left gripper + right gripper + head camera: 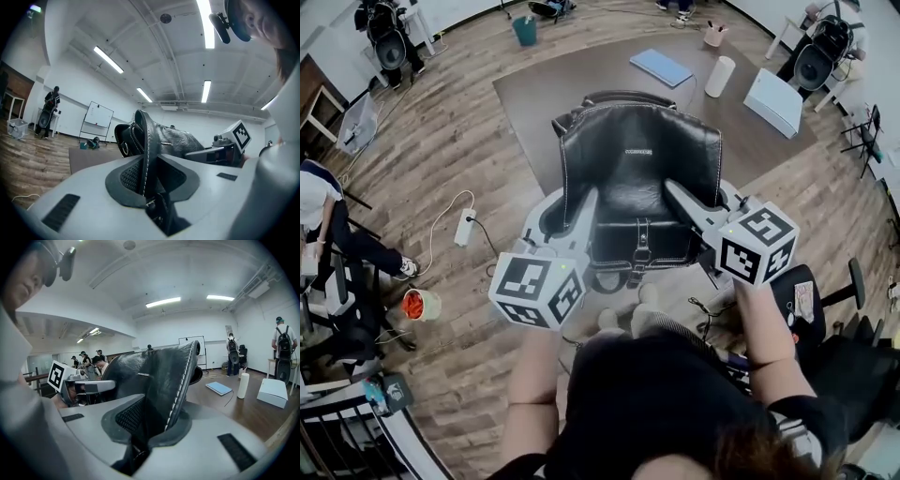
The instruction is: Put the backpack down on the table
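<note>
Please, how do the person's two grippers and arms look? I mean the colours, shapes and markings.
The left tongs and the right tongs are smooth pale grey shells with black mesh-textured pads inside. Each carries a white cube at its back end, printed with black square markers. The person wears a dark top, and the forearms are uncovered.

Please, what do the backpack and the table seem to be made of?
The backpack: probably black leather or imitation leather, semi-glossy, with creases and pale contrast stitching. The table: matte dark brown top, maybe laminate or wood; no grain is visible, so uncertain.
</note>
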`<state>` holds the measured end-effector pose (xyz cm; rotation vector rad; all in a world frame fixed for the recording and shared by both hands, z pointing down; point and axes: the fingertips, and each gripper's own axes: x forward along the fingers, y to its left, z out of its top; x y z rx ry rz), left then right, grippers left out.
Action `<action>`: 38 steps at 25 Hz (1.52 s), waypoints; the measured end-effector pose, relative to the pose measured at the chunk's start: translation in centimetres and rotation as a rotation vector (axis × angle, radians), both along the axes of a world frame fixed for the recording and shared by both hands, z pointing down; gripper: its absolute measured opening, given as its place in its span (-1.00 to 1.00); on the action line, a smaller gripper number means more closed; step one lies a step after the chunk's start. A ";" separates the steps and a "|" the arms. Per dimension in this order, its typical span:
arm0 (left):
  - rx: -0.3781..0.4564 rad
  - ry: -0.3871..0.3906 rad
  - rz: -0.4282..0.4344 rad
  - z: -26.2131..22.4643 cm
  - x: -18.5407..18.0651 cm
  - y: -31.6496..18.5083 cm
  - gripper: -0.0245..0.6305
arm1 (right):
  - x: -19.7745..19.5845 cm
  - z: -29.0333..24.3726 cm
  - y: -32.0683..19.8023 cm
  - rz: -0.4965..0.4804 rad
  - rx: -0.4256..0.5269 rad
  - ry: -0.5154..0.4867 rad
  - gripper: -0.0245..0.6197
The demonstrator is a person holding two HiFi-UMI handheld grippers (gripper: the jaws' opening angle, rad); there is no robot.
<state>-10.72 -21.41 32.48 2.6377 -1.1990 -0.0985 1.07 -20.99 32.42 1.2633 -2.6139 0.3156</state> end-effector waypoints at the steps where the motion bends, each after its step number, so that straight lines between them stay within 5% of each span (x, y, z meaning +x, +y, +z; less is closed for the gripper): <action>1: 0.002 0.004 0.002 -0.1 0.1 -0.4 -0.66 | 0.1 -0.1 -0.4 0.003 0.003 0.005 -0.76; 25: -0.025 -0.030 -0.164 1.0 3.2 -15.8 -0.66 | 3.2 1.5 -18.0 -0.141 0.013 -0.015 -0.74; 38: -0.072 -0.071 -0.293 4.6 1.1 -24.7 -0.66 | 0.9 5.3 -28.2 -0.237 -0.023 -0.025 -0.73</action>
